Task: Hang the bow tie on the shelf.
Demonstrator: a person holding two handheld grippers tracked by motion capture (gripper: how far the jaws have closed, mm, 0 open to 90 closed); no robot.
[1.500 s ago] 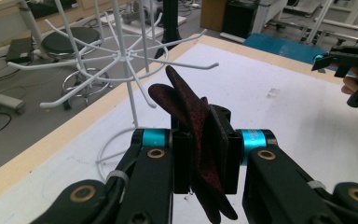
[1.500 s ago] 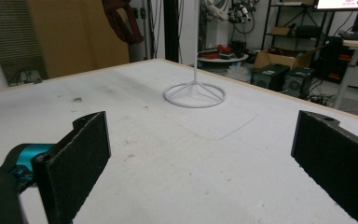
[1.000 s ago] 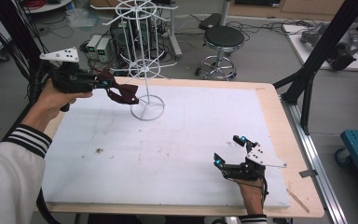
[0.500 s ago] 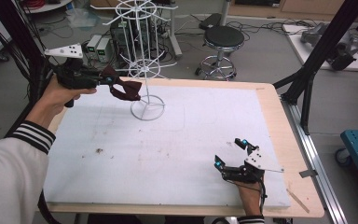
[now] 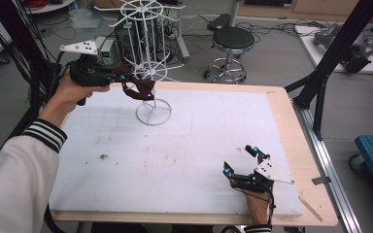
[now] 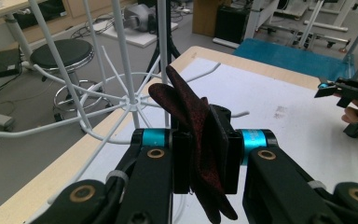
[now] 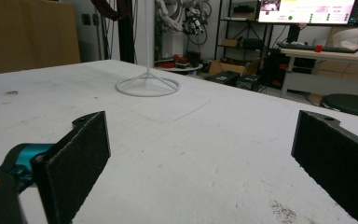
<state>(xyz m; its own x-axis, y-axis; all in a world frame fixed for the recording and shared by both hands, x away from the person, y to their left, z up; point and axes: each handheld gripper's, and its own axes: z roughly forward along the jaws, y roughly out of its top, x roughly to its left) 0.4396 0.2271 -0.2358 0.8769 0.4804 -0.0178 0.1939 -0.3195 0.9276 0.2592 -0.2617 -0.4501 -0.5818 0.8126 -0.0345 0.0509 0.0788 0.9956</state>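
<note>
Dark red cloth (image 6: 196,140) is pinched flat between the jaws of the left gripper (image 5: 126,81), and it hangs right up against the lower spoke ring of the white wire rack (image 5: 148,58) — that's the whole story for the coming move. From the left gripper view the ring's hub sits just ahead and a touch to the left of the cloth's upper tip, with the bare spokes fanning out towards the jaws, so the nearest prong looks only a short push away. The cloth's long axis runs roughly up and down, drooping below the jaws. It's clearly the left hand's job: the right gripper (image 5: 243,162) rests well apart at the near right corner of the table, jaws spread wide with nothing between them. Underfoot is a white foam board (image 5: 199,141), scuffed with a few dark marks, on a pale wooden table (image 5: 291,126). Beyond it, a lab floor with a black stool (image 5: 230,39), cables and black frame posts.
</note>
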